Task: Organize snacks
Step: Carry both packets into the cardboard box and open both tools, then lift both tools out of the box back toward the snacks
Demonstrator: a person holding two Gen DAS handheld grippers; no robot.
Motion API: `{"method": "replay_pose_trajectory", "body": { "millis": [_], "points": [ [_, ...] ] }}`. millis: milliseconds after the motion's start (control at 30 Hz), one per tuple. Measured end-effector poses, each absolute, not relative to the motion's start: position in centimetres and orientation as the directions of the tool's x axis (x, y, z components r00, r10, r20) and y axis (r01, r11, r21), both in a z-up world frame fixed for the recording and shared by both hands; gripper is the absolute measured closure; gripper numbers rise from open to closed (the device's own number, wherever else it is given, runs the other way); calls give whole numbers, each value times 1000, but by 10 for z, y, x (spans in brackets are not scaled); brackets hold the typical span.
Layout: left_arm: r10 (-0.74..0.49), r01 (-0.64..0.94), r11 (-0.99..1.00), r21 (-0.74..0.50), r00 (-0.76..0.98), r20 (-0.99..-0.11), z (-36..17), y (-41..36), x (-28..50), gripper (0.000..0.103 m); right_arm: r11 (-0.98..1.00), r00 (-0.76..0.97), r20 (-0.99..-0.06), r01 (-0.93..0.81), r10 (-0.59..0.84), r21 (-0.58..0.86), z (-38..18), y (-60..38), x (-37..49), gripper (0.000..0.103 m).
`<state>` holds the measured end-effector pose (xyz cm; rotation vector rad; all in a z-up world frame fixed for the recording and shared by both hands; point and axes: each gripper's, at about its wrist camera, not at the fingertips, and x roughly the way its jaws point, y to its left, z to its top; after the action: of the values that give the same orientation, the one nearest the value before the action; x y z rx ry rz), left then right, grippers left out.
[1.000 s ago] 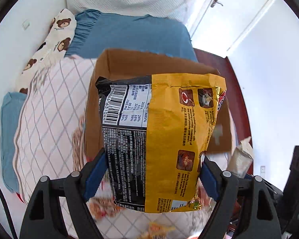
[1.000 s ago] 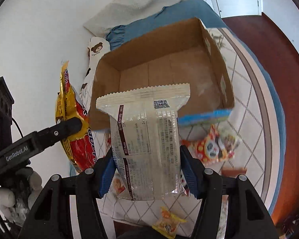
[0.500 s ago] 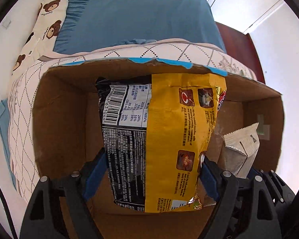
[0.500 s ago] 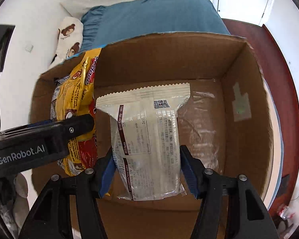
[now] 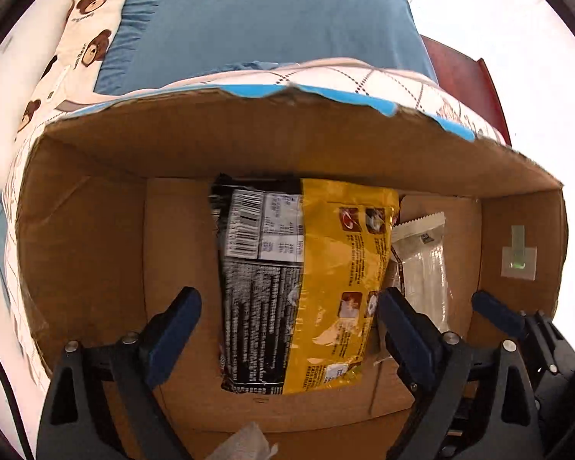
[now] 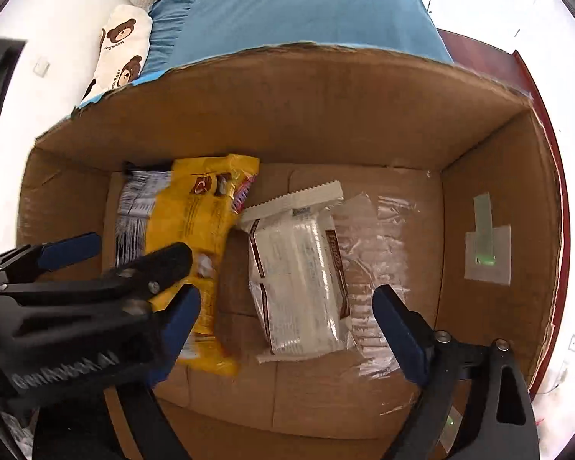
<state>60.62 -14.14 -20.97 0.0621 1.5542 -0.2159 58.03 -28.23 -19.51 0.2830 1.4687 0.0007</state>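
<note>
A yellow and black snack bag (image 5: 306, 287) lies on the floor of a brown cardboard box (image 5: 95, 230); it also shows in the right wrist view (image 6: 195, 222). A clear white snack packet (image 6: 299, 280) lies beside it to the right, also in the left wrist view (image 5: 425, 264). My left gripper (image 5: 287, 322) is open above the yellow bag, touching nothing. My right gripper (image 6: 287, 314) is open above the white packet, which lies free between its blue fingers. The left gripper's body crosses the lower left of the right wrist view.
The box (image 6: 498, 191) stands on a bed with a checked quilt (image 5: 364, 76). A blue pillow (image 6: 287, 11) and a bear-print pillow (image 6: 122, 50) lie behind it. Tape patches mark the box's right wall (image 6: 486, 253). A dark red floor (image 6: 536, 88) shows at right.
Both grippers opened and let go of their packets. The yellow bag and the white packet dropped onto the box floor. Both grippers sit lower inside the box.
</note>
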Motion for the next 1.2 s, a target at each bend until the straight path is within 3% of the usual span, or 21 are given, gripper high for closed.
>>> {"method": "replay_pose_trajectory", "body": {
  "millis": [133,567,967,1200],
  "points": [
    [-112,168,980,-105,31,-993,-198,-135,597,8,964,135,-977,188,162,186,-204,-292,570,9],
    [-99,211,977,-30,326,-940,-121,-112,521,8,973,306,-949,183,79,140,-127,-289,485,9],
    [-155,247,968,-47,438,-885,-73,-97,453,8,979,431,-902,166,34,116,-62,-266,427,9],
    [-178,249,966,-61,480,-859,-50,-83,416,8,967,458,-886,185,73,175,-47,-259,392,9]
  ]
}}
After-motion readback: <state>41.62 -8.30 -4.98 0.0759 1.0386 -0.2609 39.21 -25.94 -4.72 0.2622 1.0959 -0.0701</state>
